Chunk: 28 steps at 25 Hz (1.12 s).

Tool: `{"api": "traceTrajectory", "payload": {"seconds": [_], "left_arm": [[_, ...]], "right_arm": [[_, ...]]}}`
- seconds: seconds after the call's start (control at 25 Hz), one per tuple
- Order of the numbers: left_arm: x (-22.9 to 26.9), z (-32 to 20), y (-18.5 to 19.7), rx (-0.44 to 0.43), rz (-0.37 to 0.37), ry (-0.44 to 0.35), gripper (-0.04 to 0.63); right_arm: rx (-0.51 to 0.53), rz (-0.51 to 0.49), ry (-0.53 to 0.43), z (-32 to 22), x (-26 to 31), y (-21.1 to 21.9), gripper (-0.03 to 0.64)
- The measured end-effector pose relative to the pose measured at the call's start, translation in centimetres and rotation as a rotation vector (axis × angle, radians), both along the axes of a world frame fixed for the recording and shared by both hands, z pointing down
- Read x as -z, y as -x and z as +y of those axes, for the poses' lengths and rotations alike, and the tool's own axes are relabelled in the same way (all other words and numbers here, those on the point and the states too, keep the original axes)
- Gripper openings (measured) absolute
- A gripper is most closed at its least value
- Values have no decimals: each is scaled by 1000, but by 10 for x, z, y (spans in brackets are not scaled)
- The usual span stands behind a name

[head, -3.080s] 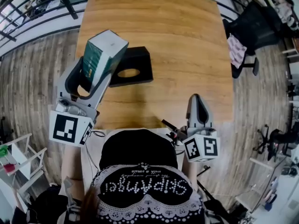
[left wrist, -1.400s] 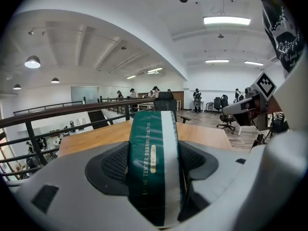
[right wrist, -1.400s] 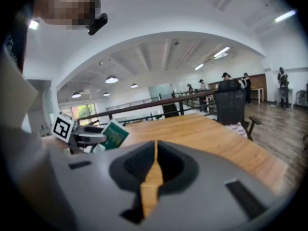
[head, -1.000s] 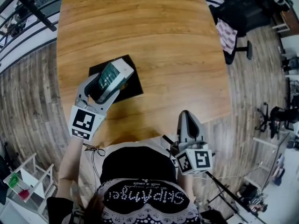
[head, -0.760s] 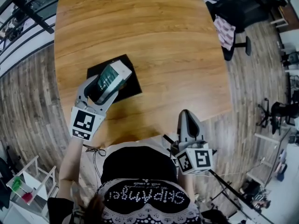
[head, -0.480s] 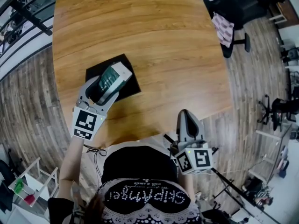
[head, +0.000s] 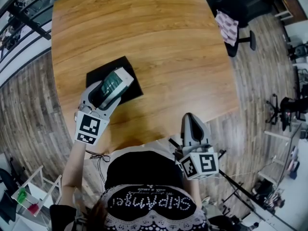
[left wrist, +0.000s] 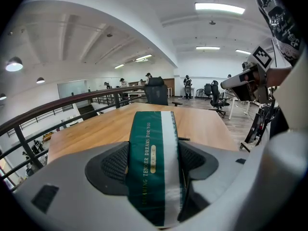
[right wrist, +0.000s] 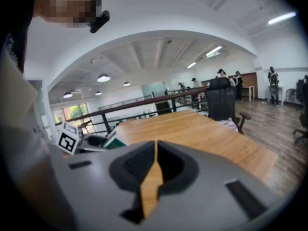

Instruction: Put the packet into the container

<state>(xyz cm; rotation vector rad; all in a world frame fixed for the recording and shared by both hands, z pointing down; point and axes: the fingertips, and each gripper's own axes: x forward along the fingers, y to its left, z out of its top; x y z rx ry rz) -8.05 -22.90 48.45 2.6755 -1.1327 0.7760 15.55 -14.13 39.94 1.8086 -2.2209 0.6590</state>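
Packet, where is it, asks the first speaker.

Clamped in the left claw, the second replies. Both pads press the flanks of this green, white-striped box, and its long face runs out ahead along the jaws. From the head view it sits right over the black container near the left side of the desk.

Is it inside?

Over it for certain. Whether its far end touches the container floor, neither view shows. The second speaker judges the step to be the lowering, with the release not yet made.

Why grip it by the sides?

Probably so the broad face can go down flat into the shallow container while the pads stay clear of the rim. The container lies close to the near left edge, within easy reach of that arm.

And the other claw?

The right claw has its jaws pressed together on nothing; only a sliver of desk shows between them. It hangs by the near edge of the desk, well apart from the container, likely kept out of the way because one claw is enough here.

The count?

One packet, one container, two claws, one desk.
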Motion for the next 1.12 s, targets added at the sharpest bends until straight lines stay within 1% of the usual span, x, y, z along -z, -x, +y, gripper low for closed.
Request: {"api": "traceTrajectory", "payload": {"seconds": [0.2,0.44,0.76,0.96,1.12], "left_arm": [[-1,0,-4,-26,-15,1,347],[-7,2,-7,-61,-50,7,347],[-28,9,-10,-122,-113,52,347],[-35,8,-10,-130,-143,75,347],[-42,6,-10,-128,-153,98,347]], "right_arm": [[-4,0,3,-2,1,-2,38],[-3,0,3,-3,1,-1,38],[-6,3,6,-2,0,-2,38],[-13,5,7,-2,1,-3,38],[-13,4,7,-2,1,-2,38]]}}
